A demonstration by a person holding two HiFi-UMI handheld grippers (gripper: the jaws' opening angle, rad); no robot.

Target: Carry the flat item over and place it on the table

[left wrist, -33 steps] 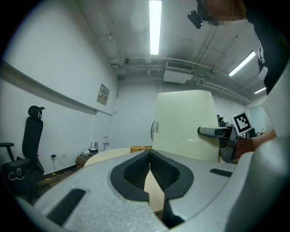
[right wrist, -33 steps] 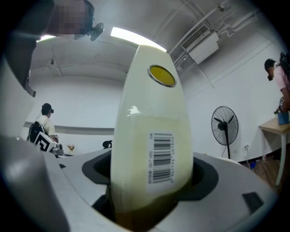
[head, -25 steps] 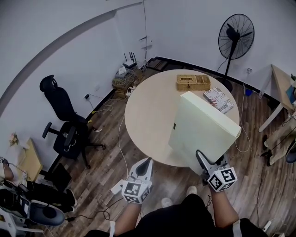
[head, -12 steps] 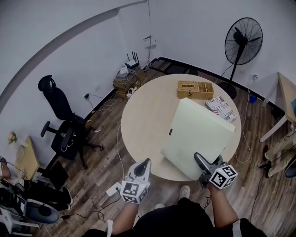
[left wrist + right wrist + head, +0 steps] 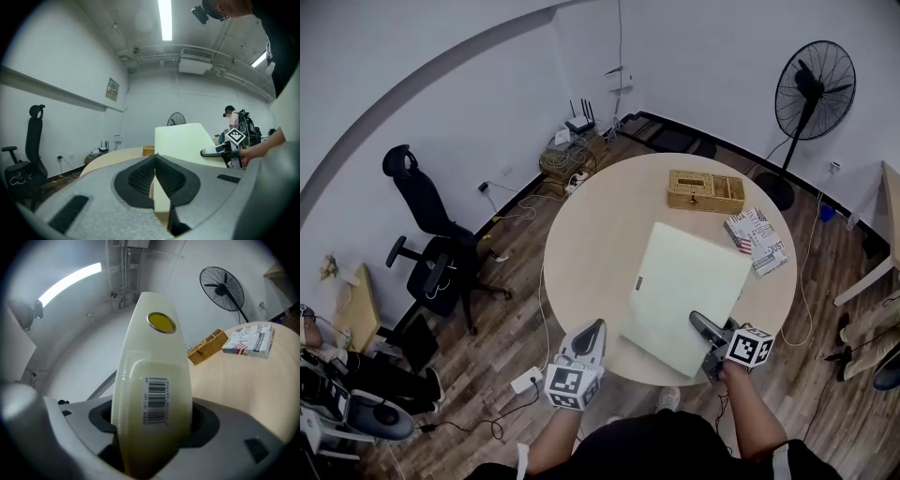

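The flat cream item (image 5: 684,291) lies nearly flat on the round table (image 5: 600,234), slightly over its near edge. My right gripper (image 5: 701,325) holds its near right edge. In the right gripper view the item (image 5: 152,366), with a barcode label and a yellow sticker, fills the gap between the jaws, which are closing on it. My left gripper (image 5: 592,330) hangs shut and empty off the table's near edge, left of the item. From the left gripper view the item (image 5: 183,140) still rises a little towards the right gripper (image 5: 225,149).
A wicker box (image 5: 705,190) sits at the table's far side, and a magazine (image 5: 757,240) lies at its right. A standing fan (image 5: 815,89) is behind the table. A black office chair (image 5: 431,253) and cables on the floor are to the left.
The cream item has come down from steeply tilted to nearly flat on the table. The right gripper has lowered with it. The left gripper has stayed put.
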